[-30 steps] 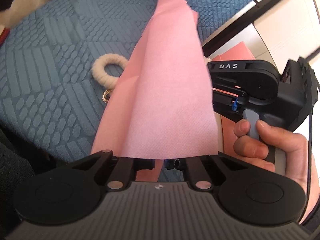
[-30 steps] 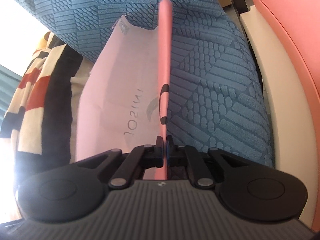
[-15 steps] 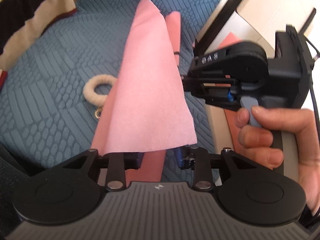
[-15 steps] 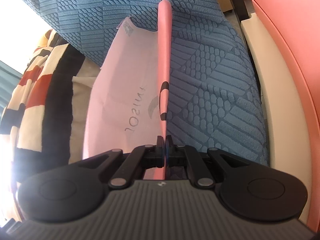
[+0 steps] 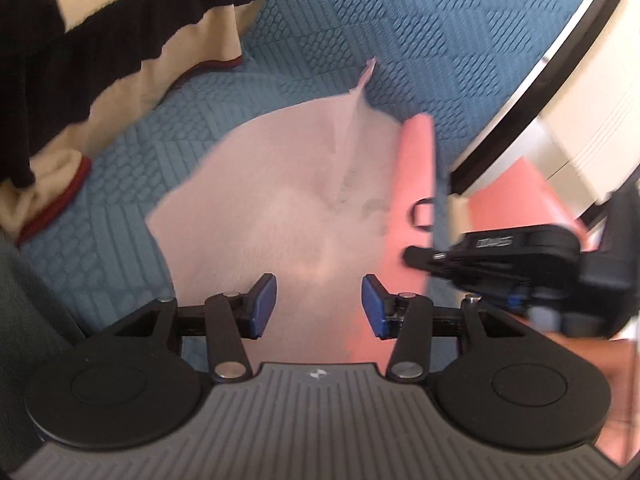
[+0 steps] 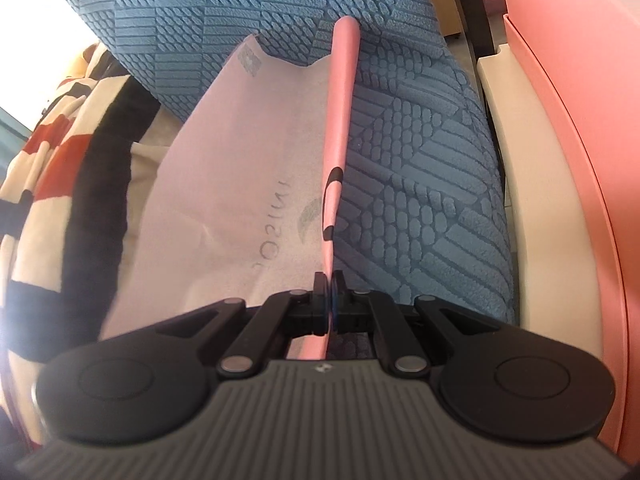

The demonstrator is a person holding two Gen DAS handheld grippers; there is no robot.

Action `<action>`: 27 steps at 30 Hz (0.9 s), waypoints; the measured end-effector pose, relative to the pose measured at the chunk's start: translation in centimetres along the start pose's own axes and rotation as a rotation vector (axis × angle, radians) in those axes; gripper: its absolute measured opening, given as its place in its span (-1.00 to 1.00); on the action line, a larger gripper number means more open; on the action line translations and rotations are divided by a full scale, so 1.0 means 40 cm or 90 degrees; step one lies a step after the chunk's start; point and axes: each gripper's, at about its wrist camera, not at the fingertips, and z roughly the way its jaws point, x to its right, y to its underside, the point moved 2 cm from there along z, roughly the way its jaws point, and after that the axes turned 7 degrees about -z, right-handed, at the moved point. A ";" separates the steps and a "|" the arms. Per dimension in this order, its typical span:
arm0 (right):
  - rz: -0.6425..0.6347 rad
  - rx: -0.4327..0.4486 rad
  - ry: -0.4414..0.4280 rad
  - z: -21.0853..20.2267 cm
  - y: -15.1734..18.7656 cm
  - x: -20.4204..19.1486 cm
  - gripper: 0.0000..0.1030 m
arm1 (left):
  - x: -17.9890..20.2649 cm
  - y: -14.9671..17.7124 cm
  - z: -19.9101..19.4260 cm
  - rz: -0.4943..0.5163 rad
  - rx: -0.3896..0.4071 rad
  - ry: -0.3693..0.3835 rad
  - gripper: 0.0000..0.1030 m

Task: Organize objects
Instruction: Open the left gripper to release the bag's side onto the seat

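Two blue-padded fingers of the left tool (image 5: pixel 319 306) stand wide apart in the left wrist view, gripping nothing. Beyond them, toward 12 o'clock, a pale pink cloth pouch (image 5: pixel 288 200) spreads over the blue quilted bedspread (image 5: pixel 440 40), its far edge drawn up into a small peak. Along the pouch's 3 o'clock side runs a darker pink flat piece (image 5: pixel 414 184) with a small black ring on it. At 3 o'clock the right tool (image 5: pixel 416 258) reaches in, its tip against that pink piece; motion blur hides the contact itself. A striped blanket (image 5: pixel 80 32) in black, cream and red fills the 10 o'clock corner, and a cream furniture edge with a black trim (image 5: pixel 560 80) sits at 2 o'clock.

From the right wrist view, the right tool (image 6: pixel 330 300) is clamped on the darker pink flat piece (image 6: pixel 340 120), seen edge-on and running straight toward 12 o'clock. The pale pink cloth pouch (image 6: pixel 224 200) fans out at 10 o'clock, faint mirrored lettering showing through. The bedspread (image 6: pixel 420 160) lies behind, the striped blanket (image 6: pixel 60 168) at 9 o'clock, a pink panel (image 6: pixel 580 160) at 3 o'clock.
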 end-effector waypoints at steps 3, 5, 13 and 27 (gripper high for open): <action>0.001 0.002 -0.003 -0.006 -0.002 0.000 -0.92 | 0.005 -0.022 0.049 0.057 -0.005 -0.056 0.04; 0.006 0.002 -0.006 -0.006 -0.003 0.001 -0.92 | 0.004 -0.038 0.076 0.080 -0.017 -0.071 0.04; 0.012 -0.001 -0.017 0.002 -0.007 -0.006 -0.92 | 0.034 -0.098 0.139 0.220 -0.013 -0.142 -0.43; 0.045 -0.013 -0.047 0.012 -0.013 0.012 -0.91 | 0.108 -0.071 0.113 0.290 -0.024 0.055 -0.78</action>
